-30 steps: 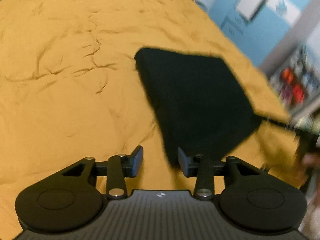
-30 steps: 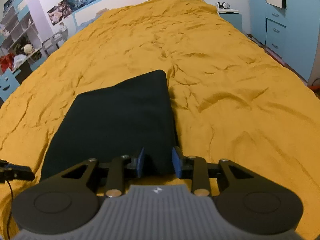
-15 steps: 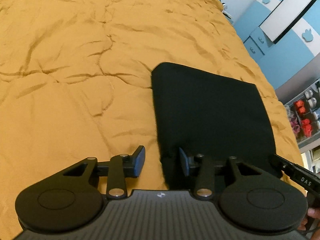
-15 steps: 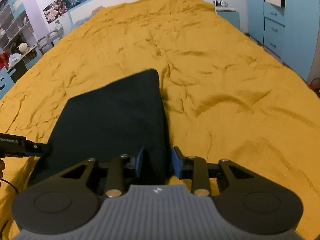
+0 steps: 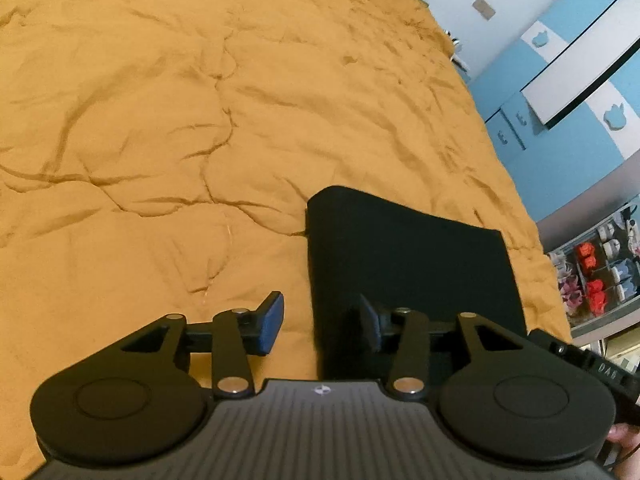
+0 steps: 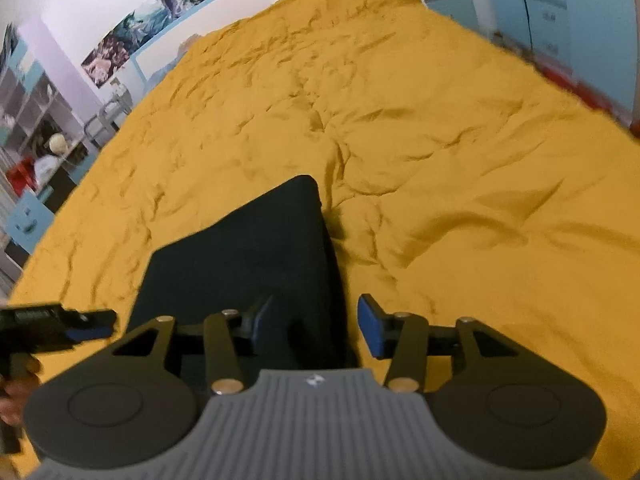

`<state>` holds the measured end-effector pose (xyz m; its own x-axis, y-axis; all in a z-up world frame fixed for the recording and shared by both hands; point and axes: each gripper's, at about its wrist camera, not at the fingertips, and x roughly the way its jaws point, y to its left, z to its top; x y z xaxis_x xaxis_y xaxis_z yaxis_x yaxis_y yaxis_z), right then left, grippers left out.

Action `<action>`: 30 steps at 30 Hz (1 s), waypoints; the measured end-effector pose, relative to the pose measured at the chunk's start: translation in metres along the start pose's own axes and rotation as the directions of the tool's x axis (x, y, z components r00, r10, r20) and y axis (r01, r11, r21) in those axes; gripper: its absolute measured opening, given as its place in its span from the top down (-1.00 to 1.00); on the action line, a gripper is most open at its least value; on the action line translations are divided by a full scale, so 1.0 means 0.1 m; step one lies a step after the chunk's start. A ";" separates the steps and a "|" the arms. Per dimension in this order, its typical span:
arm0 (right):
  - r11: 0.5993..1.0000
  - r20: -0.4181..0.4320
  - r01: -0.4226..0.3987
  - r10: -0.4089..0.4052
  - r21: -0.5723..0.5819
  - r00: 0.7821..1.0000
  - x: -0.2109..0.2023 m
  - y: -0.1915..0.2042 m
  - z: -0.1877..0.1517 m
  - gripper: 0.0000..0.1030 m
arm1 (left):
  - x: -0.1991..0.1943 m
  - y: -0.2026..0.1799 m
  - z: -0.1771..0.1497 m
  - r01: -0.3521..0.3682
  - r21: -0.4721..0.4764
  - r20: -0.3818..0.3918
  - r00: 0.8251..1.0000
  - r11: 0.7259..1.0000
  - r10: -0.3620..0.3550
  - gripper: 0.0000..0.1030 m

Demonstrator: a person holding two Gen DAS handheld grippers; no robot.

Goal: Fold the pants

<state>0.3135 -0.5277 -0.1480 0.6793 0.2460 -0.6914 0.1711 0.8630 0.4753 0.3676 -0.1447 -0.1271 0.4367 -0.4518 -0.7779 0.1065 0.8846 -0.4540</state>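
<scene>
While both tools hover low over the bed, I see the pants (image 5: 408, 264) lying folded into a dark rectangle on the wrinkled yellow bedspread (image 5: 168, 128), near its closer edge. My left gripper (image 5: 320, 322) is spreading its jaws; the garment's left edge runs up between them, with no pad pressing on it. My right gripper (image 6: 316, 322) is also spreading, the pants' right edge sitting between its blue pads, loose. From the right wrist view, the left tool shows at the far left, in a hand (image 6: 16, 392).
</scene>
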 end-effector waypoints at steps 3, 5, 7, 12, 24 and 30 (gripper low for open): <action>0.998 -0.022 -0.033 0.034 0.053 0.999 0.13 -0.07 0.04 0.03 | 0.10 0.04 0.01 0.005 -0.023 -0.012 1.000 1.000 -0.005 -0.07; 0.993 -0.044 -0.054 0.058 0.102 0.997 0.23 -0.14 0.05 -0.08 | 0.13 0.07 0.01 0.016 -0.040 -0.010 1.000 0.999 -0.017 -0.11; 0.985 -0.065 -0.078 0.089 0.151 0.994 0.33 -0.21 0.04 -0.08 | 0.16 0.09 0.03 0.025 -0.047 -0.015 1.000 0.999 -0.026 -0.12; 0.970 -0.088 -0.119 0.140 0.210 0.986 0.50 -0.27 0.04 -0.09 | 0.26 0.14 0.09 0.050 -0.057 -0.028 0.998 0.997 -0.052 -0.17; 0.941 -0.121 -0.185 0.226 0.284 0.967 0.87 -0.40 0.13 0.11 | 0.51 0.31 0.17 0.155 -0.109 -0.040 0.986 0.982 -0.160 -0.19; 0.928 -0.109 -0.215 0.258 0.305 0.960 0.87 -0.47 0.13 0.39 | 0.61 0.35 0.20 0.212 -0.147 -0.053 0.974 0.966 -0.221 0.30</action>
<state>0.3740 -0.5521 -0.2237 0.6183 0.5071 -0.6004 0.2303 0.6135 0.7554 0.4154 -0.1392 -0.1817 0.3547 -0.6418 -0.6799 0.0637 0.7421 -0.6672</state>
